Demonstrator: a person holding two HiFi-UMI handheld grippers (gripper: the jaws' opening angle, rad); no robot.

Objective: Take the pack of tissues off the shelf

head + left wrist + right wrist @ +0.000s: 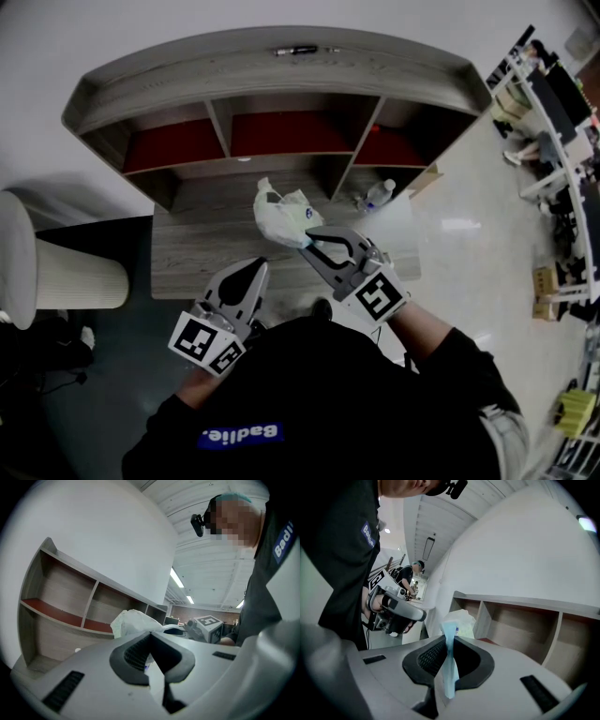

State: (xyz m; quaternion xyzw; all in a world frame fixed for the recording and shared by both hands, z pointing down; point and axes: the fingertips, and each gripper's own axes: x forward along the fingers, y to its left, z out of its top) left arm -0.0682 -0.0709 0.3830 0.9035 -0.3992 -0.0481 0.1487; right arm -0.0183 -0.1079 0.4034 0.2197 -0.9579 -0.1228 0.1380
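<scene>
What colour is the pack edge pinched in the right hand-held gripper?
Pale blue; the pack of tissues is otherwise whitish. Clearest in the right gripper view.

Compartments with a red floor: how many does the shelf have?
3, side by side in the upper row of the shelf: the left compartment, the middle compartment, the right compartment. Below them no red shows, but part is hidden.

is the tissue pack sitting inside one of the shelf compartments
No, the pack of tissues hangs pinched by its edge in the right claw, out in front of the shelf.
</scene>
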